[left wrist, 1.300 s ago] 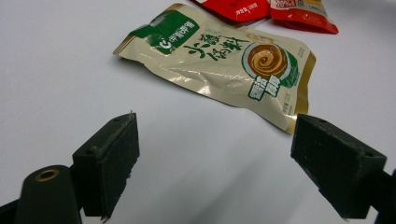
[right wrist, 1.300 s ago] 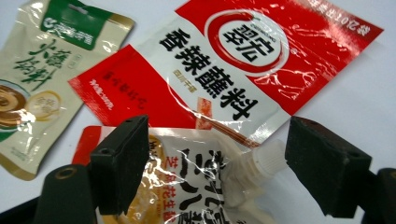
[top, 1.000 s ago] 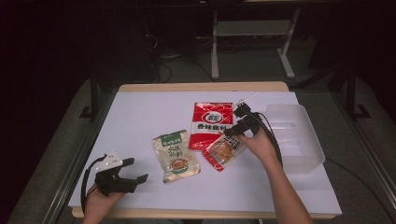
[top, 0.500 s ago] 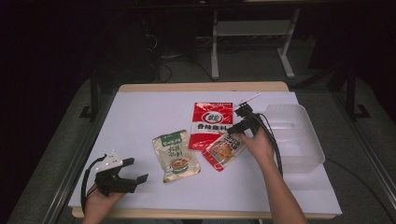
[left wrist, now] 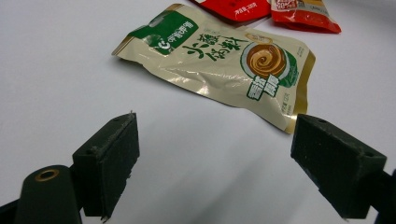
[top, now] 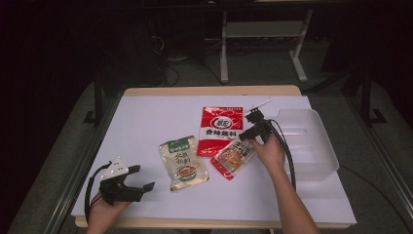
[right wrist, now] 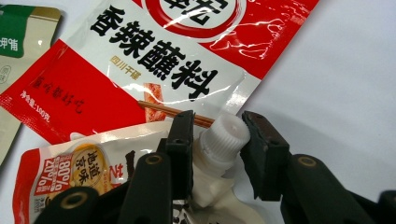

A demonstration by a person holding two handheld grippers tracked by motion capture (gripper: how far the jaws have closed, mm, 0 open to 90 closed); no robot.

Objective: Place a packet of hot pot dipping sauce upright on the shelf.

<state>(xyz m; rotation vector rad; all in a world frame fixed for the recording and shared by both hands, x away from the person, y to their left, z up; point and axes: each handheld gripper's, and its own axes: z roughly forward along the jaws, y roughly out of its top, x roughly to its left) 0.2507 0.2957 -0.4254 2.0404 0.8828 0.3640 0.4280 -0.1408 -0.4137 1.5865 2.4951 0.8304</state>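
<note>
Right tongs [right wrist: 217, 140], just closing, around spouted pouch's [top: 234, 157] white cap [right wrist: 223, 138].

In the right gripper view the spouted pouch [right wrist: 84, 172] runs off the bottom edge, and its neck sits behind the black jaws, so only the white cap [right wrist: 224, 137] pokes out between them. The red sachet [right wrist: 154, 60] is cropped at the top. In the left gripper view that sachet is a sliver at the upper edge. From above, the print on the green packet [top: 182, 163] is too small to read.
</note>
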